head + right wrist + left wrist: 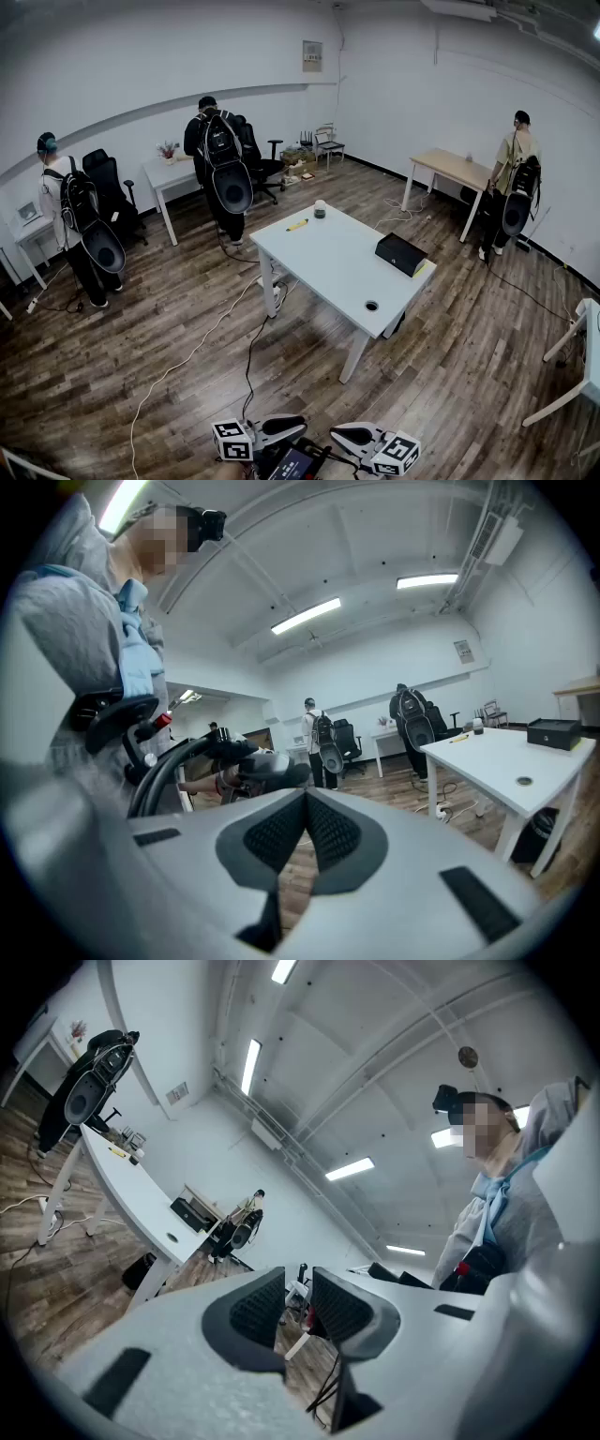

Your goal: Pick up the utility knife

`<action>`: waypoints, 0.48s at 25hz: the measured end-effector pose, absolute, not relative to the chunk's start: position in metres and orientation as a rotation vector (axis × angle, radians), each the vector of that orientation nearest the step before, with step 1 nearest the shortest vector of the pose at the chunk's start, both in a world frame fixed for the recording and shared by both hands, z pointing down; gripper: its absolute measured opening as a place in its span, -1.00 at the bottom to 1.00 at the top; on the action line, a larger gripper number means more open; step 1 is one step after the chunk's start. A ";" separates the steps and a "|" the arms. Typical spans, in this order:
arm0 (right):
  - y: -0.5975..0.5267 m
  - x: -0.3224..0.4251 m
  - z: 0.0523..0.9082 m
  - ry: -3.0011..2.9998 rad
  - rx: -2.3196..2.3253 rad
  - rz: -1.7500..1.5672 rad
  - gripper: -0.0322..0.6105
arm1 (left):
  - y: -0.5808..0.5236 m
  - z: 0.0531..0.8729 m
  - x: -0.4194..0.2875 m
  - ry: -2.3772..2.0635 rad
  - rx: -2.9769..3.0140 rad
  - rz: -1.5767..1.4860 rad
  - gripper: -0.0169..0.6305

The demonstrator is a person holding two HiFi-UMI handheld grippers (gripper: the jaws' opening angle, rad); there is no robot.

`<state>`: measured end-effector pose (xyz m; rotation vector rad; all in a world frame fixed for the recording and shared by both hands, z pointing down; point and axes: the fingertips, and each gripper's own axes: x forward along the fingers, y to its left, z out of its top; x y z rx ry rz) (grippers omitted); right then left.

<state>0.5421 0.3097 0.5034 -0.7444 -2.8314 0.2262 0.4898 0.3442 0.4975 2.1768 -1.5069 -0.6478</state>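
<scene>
The yellow utility knife [297, 225] lies near the far end of the white table [337, 267] in the middle of the room, beside a small cup [320, 209]. In the right gripper view the knife [459, 737] is a small yellow streak on that table. Both grippers hang at the bottom of the head view, far from the table. The tips of my left gripper [298, 427] and my right gripper [337, 434] point toward each other. The left gripper's [298, 1302] pads stand almost together with nothing between them. On the right gripper [307, 803] the pads touch, also with nothing held.
A black box [401, 253] sits on the table's right side, near a round cable hole [371, 306]. Cables [187, 361] trail over the wooden floor before the table. Three people with backpacks stand at the left [75, 220], the back [217, 164] and the right [514, 183].
</scene>
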 end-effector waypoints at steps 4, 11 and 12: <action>0.311 0.546 0.499 -2.860 -0.752 0.215 -0.81 | 0.342 0.496 0.493 -1.496 2.209 -0.650 -0.71; 0.311 0.552 0.496 -2.874 -0.724 0.234 -0.81 | 0.339 0.485 0.504 -1.461 2.244 -0.589 -0.71; 0.311 0.552 0.496 -2.874 -0.723 0.239 -0.81 | 0.339 0.485 0.504 -1.457 2.249 -0.582 -0.71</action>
